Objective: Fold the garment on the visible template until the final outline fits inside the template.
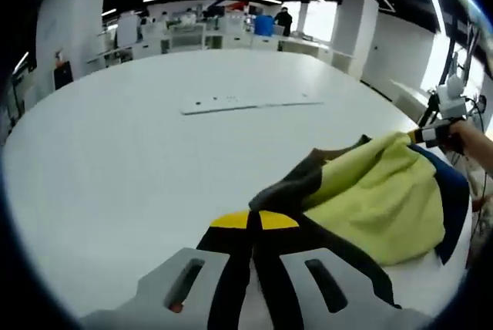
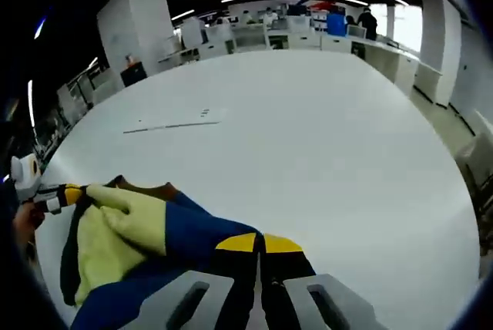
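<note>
**Garment held between both grippers above the white table**

The garment (image 1: 377, 199), yellow-green with dark blue and brown-black panels, hangs bunched between the two grippers over the near edge of the table (image 1: 154, 160). In the left gripper view, the left gripper (image 1: 254, 230) has its yellow-tipped jaws pressed together on a dark fold of the cloth, low in the frame. The right gripper (image 1: 431, 133) enters at the right edge, held in a person's hand (image 1: 466, 137), pinching the far yellow-green corner. In the right gripper view, the right gripper (image 2: 259, 247) has its jaws closed on the blue fabric of the garment (image 2: 146, 230), and the left gripper (image 2: 65, 193) appears at the left edge, gripping the opposite corner. The blue panel dominates the right gripper view; the yellow-green face dominates the left gripper view. A flat white strip (image 1: 250, 102) lies on the table well beyond the cloth. Desks and people stand in the office background.
</note>
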Available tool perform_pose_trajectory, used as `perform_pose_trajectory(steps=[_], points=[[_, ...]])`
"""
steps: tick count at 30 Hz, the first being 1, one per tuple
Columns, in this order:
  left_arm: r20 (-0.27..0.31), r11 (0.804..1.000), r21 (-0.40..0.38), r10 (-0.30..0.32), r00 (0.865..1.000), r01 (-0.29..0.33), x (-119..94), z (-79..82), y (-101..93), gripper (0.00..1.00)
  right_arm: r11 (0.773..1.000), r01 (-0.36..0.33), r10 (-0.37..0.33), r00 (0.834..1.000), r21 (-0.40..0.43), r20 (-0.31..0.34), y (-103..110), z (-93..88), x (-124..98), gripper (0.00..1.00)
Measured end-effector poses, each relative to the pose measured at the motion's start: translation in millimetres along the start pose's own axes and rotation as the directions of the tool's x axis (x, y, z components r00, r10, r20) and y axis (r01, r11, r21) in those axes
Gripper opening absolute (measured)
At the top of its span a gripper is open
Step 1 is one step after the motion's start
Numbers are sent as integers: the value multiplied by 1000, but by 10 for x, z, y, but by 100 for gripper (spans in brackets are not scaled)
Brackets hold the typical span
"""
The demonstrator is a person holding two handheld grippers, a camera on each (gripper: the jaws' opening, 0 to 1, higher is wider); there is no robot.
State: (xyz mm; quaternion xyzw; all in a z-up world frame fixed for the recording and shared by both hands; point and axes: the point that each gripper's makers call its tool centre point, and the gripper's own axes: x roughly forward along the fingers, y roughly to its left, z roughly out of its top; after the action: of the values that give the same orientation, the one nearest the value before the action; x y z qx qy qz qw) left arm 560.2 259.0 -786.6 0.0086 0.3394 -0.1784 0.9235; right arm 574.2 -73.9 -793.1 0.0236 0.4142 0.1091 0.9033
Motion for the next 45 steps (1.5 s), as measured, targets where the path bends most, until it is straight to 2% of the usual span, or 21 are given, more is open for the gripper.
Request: perform_pose_trajectory(steps=[3,9,14,18,21,26,32,37,40,45], points=[[-4,1000,11,15,1000,-15,46,2,22,0,1000,-2,2,1000,8,6,2,17,25,0],[28,999,31,43,999,-44,122,93,89,0,1000,5,-7,998,27,56,-29,152,81,0],[39,998,46,47,998,-49,94,109,79,0,999,-14,12,998,35,60,7,158,54,0],[49,997,47,51,998,-53,21,135,89,12,998,-52,49,995,35,85,71,231,-36,0],[70,999,21,37,997,-39,-53,172,85,24,996,-75,70,991,42,116,128,318,-142,15],[86,999,35,13,996,-16,-256,182,47,32,992,-128,124,984,21,130,300,339,-353,31],[106,999,40,-37,994,33,-463,184,-71,47,980,-197,199,973,-28,113,562,215,-605,51],[92,994,89,-74,993,66,-655,94,-210,56,971,-229,234,969,-72,75,728,30,-774,56],[80,989,127,-91,993,80,-778,19,-299,57,966,-244,249,966,-84,62,775,-71,-841,56],[79,987,100,-134,988,126,-925,-102,-410,58,952,-283,288,957,-113,33,929,-282,-977,55]])
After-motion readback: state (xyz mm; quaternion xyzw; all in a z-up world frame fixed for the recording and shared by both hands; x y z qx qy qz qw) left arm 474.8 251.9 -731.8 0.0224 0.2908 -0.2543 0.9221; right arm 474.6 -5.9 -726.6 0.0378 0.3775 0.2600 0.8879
